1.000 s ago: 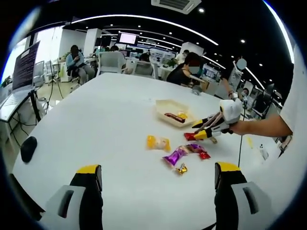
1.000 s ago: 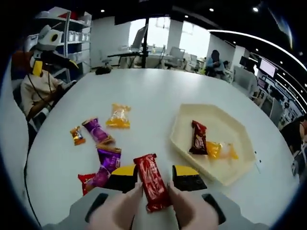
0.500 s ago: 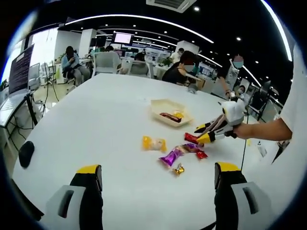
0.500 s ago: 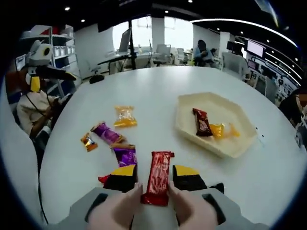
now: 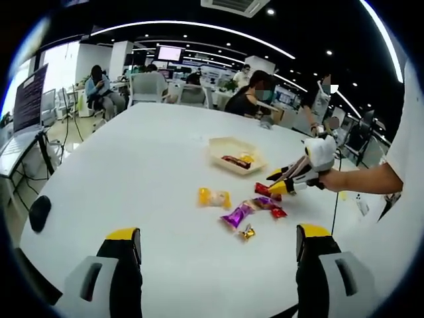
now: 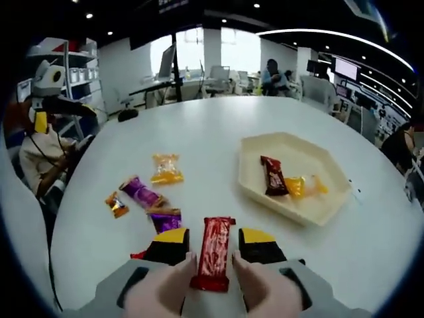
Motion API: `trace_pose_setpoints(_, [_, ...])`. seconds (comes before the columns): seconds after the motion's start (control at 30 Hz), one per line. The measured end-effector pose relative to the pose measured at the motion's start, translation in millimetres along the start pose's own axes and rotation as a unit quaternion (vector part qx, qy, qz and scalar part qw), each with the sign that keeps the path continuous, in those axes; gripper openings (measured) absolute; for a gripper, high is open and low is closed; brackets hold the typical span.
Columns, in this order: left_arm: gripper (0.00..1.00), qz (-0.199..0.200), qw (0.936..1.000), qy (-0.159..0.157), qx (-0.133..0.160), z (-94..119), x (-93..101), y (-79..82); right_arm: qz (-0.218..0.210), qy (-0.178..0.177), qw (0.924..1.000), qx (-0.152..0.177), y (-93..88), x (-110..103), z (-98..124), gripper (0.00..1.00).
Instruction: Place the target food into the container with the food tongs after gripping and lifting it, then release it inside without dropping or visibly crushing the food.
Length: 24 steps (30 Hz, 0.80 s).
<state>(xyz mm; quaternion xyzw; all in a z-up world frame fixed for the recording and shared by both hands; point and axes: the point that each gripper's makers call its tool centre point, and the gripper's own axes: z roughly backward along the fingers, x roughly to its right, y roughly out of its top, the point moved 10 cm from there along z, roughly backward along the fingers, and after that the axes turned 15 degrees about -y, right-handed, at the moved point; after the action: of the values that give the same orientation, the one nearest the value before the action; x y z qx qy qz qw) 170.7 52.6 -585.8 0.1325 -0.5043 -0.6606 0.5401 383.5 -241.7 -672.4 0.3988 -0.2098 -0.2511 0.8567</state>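
Right gripper view: the right tongs (image 6: 214, 244) pinched a long red wrapped bar (image 6: 214, 262) between their yellow-tipped black jaws, the bar standing lengthwise along the jaws and raised above the white desk (image 6: 212, 142), with its near end lying between the person's two fingertips (image 6: 173, 281). Ahead and to the right lay the cream hexagonal tray (image 6: 255, 189), which held a dark red bar (image 6: 271, 175) touching a yellow sweet (image 6: 303, 186). To the left of the tongs, loose on the desk, lay an orange-yellow packet (image 6: 165, 169), a purple packet (image 6: 141, 193), a small orange-gold sweet (image 6: 116, 205) and a second purple packet (image 6: 166, 218) partly hidden behind the left jaw; a red scrap beside that jaw was too cut off to identify. Left gripper view: the left tongs (image 5: 218, 248) stood spread wide apart with nothing between them, low over the near edge of the desk (image 5: 139, 159). This view showed the same scene from the side: the right tongs (image 5: 278, 182) held by a gloved hand (image 5: 317, 156) on a bare forearm entering from the right, their tips above the cluster of wrappers, with the red bar (image 5: 263, 190) just below the tips; its grip could not be made out at this distance. The tray (image 5: 235, 156) lay beyond, its contents small and indistinct. A dark mouse-like object (image 5: 40, 213) sat at the desk's left edge, and seated people occupied the office background
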Motion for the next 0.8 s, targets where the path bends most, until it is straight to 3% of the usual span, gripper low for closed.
trace_pose_setpoints(0.33, [0.97,0.001,1.0,0.001,0.001,0.0,2.8,-0.8,0.004,-0.005,1.0,-0.003,-3.9,-0.5,-2.5,0.28])
trace_pose_setpoints(0.8, [0.97,-0.005,1.0,-0.003,-0.001,-0.7,2.6,3.1,-0.023,-0.022,0.9991,-0.027,-1.9,-3.1,-2.2,0.22])
